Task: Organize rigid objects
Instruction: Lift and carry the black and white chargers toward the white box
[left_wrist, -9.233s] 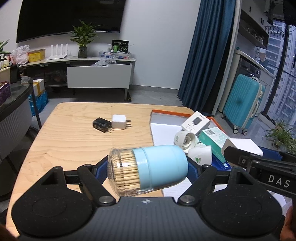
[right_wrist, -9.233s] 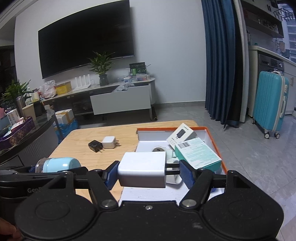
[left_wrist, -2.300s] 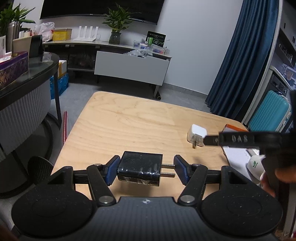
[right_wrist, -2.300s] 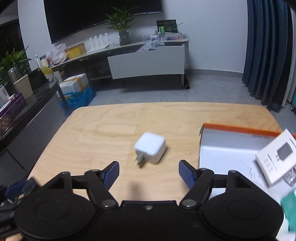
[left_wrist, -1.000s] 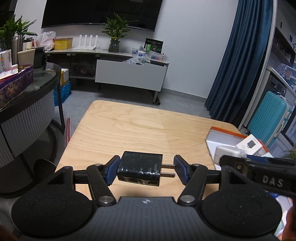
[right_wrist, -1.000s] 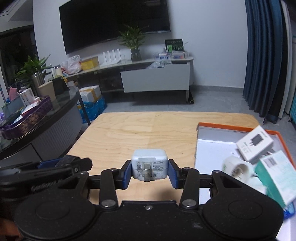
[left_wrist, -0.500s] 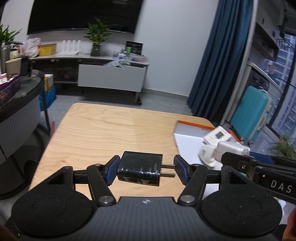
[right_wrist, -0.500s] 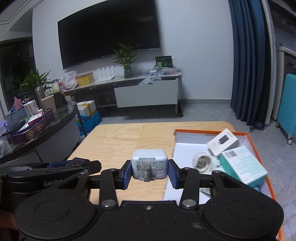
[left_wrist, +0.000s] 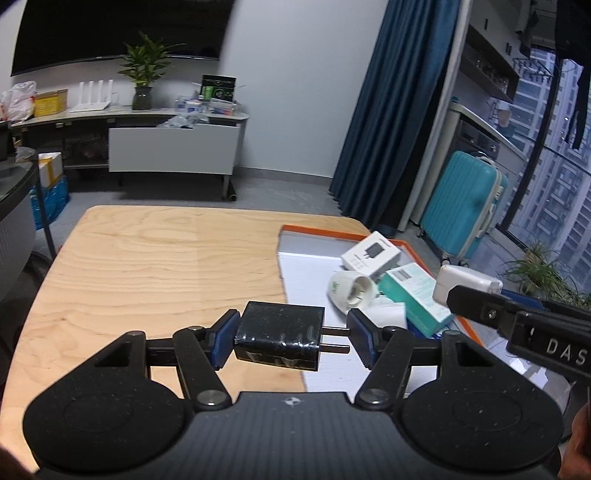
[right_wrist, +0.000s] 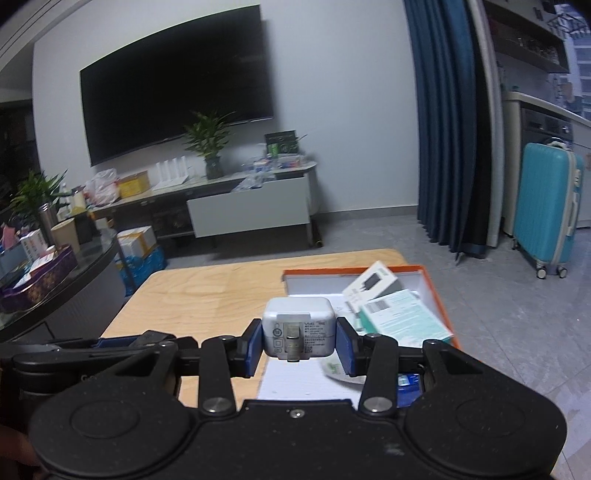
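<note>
Pale wood grain runs across the table (left_wrist: 155, 266) under both tools, and nearest the lens the left gripper (left_wrist: 291, 336) is clamped on a black charger (left_wrist: 279, 336), its blue pads (left_wrist: 223, 338) pressing one flat end while the two metal prongs butt against the far pad. That is a poor seat, I judge: with the load carried through thin prongs, the glossy body could pivot or slide out if the hand tips or jolts on the way over. The right gripper (right_wrist: 299, 341) is closed on a white charger (right_wrist: 298, 326), a rounded cube held squarely by its sides with the label and folded plug facing the camera; this hold looks firmer, though it hangs over clutter. Beyond them, the orange-rimmed tray (left_wrist: 317, 232) on the right part of the table holds a white lamp socket (left_wrist: 351, 290), a teal box (left_wrist: 415, 293) and a white adapter box (left_wrist: 371, 254) propped at a tilt. Dropping either charger onto that loose heap could, I think, topple the leaning boxes or send the round socket rolling, and the two tools, close side by side, might knock each other. Farther off stand a TV cabinet (left_wrist: 171, 149), a plant (left_wrist: 142, 72) and a teal suitcase (left_wrist: 463, 206).
</note>
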